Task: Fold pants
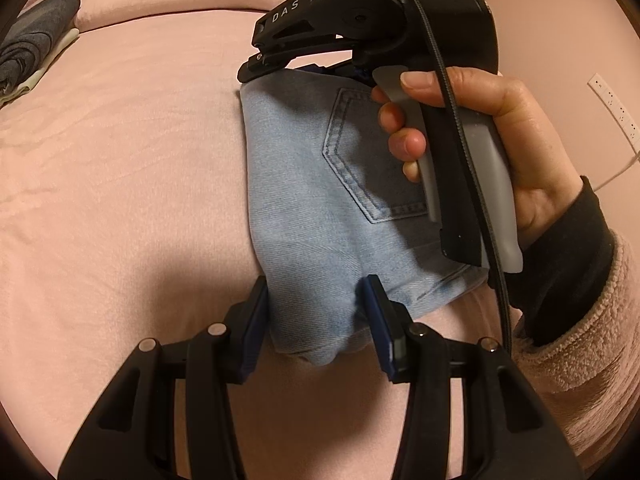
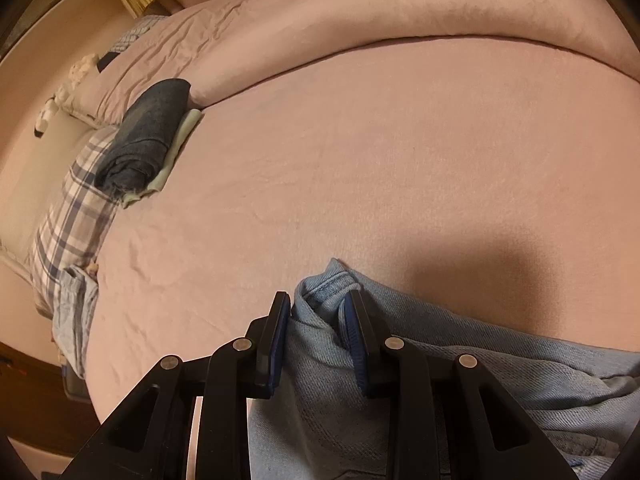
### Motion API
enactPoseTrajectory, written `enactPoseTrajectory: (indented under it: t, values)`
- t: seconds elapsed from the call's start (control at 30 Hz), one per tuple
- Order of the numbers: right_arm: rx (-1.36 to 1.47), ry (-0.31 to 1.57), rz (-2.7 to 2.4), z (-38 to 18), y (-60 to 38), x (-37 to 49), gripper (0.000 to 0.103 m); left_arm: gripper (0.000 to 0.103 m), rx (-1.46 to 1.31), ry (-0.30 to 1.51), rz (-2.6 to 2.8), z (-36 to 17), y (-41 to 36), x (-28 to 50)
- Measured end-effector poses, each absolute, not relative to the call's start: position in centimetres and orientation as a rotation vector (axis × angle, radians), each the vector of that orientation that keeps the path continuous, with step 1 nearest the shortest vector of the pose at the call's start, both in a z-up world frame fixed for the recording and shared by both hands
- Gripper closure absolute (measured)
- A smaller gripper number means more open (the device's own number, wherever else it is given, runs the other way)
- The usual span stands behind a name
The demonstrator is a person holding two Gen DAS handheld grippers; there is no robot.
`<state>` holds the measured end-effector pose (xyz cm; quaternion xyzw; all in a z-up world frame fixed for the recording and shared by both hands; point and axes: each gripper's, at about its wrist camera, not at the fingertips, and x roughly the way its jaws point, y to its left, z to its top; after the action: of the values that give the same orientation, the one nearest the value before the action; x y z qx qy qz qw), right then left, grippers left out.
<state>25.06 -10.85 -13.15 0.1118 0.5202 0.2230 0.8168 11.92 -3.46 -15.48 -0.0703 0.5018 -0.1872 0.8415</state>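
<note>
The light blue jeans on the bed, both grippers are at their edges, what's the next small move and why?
Probably lift both ends together and carry the bundle toward the dark folded pile. The jeans look already folded compact on the pink sheet, with the left gripper straddling the near edge and the right gripper around the far corner.

Pink-sheeted bed (image 2: 400, 160), plaid pillow (image 2: 68, 232), pink wall (image 1: 560, 40).
</note>
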Motion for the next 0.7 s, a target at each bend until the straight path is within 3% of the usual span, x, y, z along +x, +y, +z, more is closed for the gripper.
enactPoseTrajectory:
  t: [0.27, 0.7]
  values:
    - [0.298, 1.107, 0.475, -13.3, -11.2, 25.2, 0.074, 0.057, -0.153, 1.064, -0.385, -15.2, -3.8, 11.5]
    - [0.436, 0.890, 0.376, -8.4, -16.9, 19.8, 0.074, 0.056, -0.196, 1.070, -0.366, -14.8, -4.3, 10.8]
